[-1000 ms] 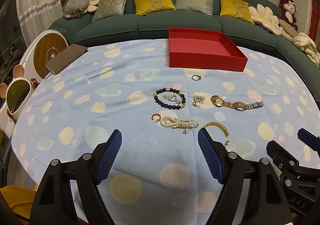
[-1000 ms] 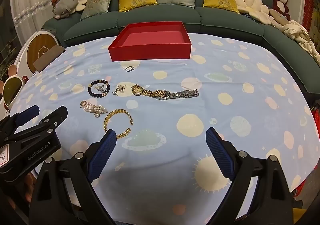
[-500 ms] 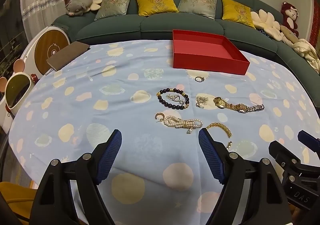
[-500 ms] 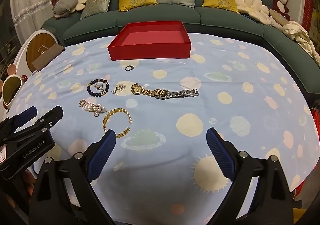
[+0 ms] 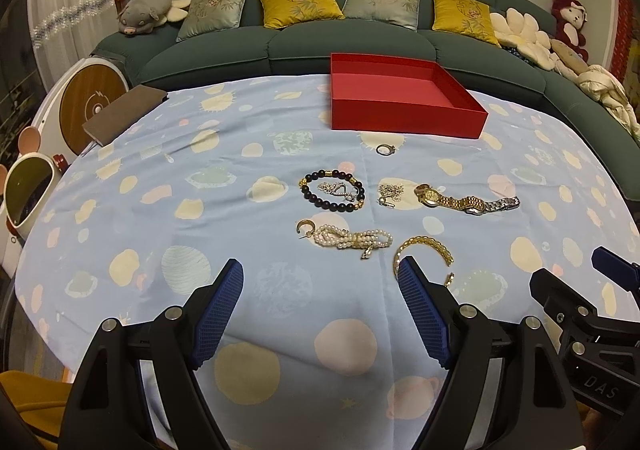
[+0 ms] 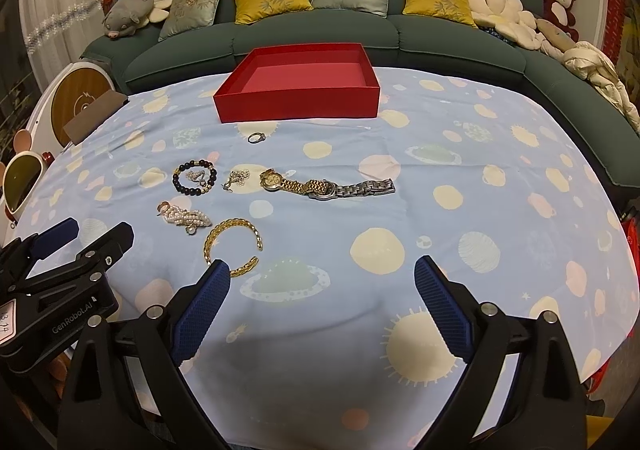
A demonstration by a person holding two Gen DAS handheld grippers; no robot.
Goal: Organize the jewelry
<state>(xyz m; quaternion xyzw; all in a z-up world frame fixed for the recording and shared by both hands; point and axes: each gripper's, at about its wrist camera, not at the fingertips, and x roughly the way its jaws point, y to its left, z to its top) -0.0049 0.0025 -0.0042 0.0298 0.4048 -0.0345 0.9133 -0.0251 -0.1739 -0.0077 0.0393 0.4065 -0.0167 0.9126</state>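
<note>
Jewelry laid out on my table, both grippers empty above the near edge.

I see a blue planet-print cloth (image 5: 160, 177) before a green sofa (image 5: 224, 49); the red box (image 5: 404, 117) sits at the far side, with ring (image 5: 386, 149), bead bracelet (image 5: 332, 193), watch (image 6: 324, 185), pearls (image 5: 352, 240) and gold bangle (image 6: 234, 246) nearer. A small silvery piece (image 5: 390, 193) might be a chain. My left gripper (image 5: 320, 310) and right gripper (image 6: 322, 310) gape wide, holding nothing; since a second ago the left view has shifted slightly, jewelry unmoved.

A: Items hidden or cut off?
B: Gold bangle (image 5: 424, 250), partly covered by a blue finger; small chain piece (image 6: 237, 178), too tangled and small to be identified; label (image 6: 7, 320), cropped by frame edge
</note>
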